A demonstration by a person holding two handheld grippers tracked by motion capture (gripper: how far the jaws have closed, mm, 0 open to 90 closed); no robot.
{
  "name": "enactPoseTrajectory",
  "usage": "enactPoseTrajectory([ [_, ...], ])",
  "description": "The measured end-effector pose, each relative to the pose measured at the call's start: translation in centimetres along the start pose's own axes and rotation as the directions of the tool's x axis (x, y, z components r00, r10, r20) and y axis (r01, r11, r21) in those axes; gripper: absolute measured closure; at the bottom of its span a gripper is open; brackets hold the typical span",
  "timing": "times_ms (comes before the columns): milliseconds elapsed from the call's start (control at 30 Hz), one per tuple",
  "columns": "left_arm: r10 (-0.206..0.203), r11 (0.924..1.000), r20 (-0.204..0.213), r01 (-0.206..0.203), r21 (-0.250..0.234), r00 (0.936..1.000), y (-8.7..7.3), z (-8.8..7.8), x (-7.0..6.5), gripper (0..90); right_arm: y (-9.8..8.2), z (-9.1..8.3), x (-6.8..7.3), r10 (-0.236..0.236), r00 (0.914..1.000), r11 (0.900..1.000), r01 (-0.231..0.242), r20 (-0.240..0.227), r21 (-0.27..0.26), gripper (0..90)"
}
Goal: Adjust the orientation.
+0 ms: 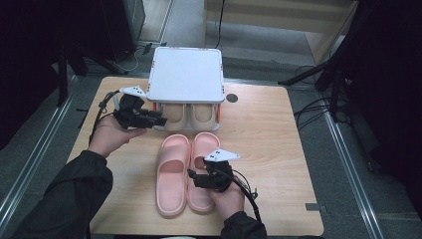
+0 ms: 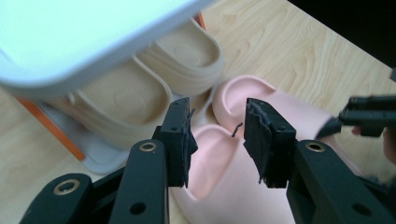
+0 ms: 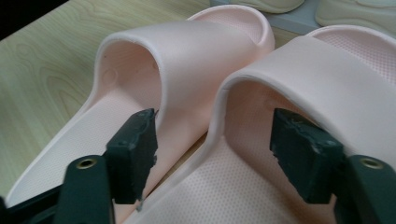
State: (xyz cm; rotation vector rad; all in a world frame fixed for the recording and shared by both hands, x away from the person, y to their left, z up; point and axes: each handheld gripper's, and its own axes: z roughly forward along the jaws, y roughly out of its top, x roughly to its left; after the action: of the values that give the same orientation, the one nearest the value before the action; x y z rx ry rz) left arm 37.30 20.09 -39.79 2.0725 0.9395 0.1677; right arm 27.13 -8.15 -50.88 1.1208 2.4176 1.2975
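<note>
Pink slippers (image 1: 181,172) side by side, toes toward rack (image 1: 186,74), right claw (image 3: 212,154) spread astride their inner edges, left claw (image 2: 217,135) spread, holding nothing.

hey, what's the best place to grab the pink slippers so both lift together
Probably the two inner strap edges where the pink slippers touch. Bring the right hand-held gripper in from the heel end, one jaw inside each strap arch. The open arches face that way, and its open jaws already straddle the touching walls.
</note>
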Motion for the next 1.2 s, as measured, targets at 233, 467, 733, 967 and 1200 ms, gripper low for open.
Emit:
enactPoseTrajectory([
  [233, 0.015, 0.9999, -0.017, -0.015, -0.007, 0.9997, 2.6, 0.4, 0.8, 61.2, 0.3, 1.0, 0.7, 0.022, 0.9997, 1.0, -0.022, 0.013, -0.009, 23.4],
  [467, 0.023, 0.9994, -0.028, -0.024, -0.024, 0.9993, 5.1, 0.8, 1.2, 63.2, 0.7, 1.9, 1.1, 0.041, 0.9982, 0.999, -0.04, 0.044, -0.012, 18.7],
  [733, 0.044, 0.9991, -0.057, -0.044, 0.002, 0.9974, 6.3, 2.5, 1.5, 62.6, 1.1, 2.6, 1.8, 0.053, 0.9963, 0.999, -0.052, 0.067, -0.012, 17.5],
  [967, 0.047, 0.9989, -0.071, -0.047, -0.002, 0.9963, 6.3, 3.6, 1.8, 62.6, 1.2, 3.8, 2.2, 0.05, 0.9934, 0.998, -0.053, 0.103, 0.018, 19.4],
  [1200, 0.062, 0.9981, -0.077, -0.062, 0.002, 0.9951, 6.4, 3.6, 1.7, 62.5, 1.1, 3.8, 1.9, 0.027, 0.9885, 0.999, -0.031, 0.149, 0.022, 37.7],
])
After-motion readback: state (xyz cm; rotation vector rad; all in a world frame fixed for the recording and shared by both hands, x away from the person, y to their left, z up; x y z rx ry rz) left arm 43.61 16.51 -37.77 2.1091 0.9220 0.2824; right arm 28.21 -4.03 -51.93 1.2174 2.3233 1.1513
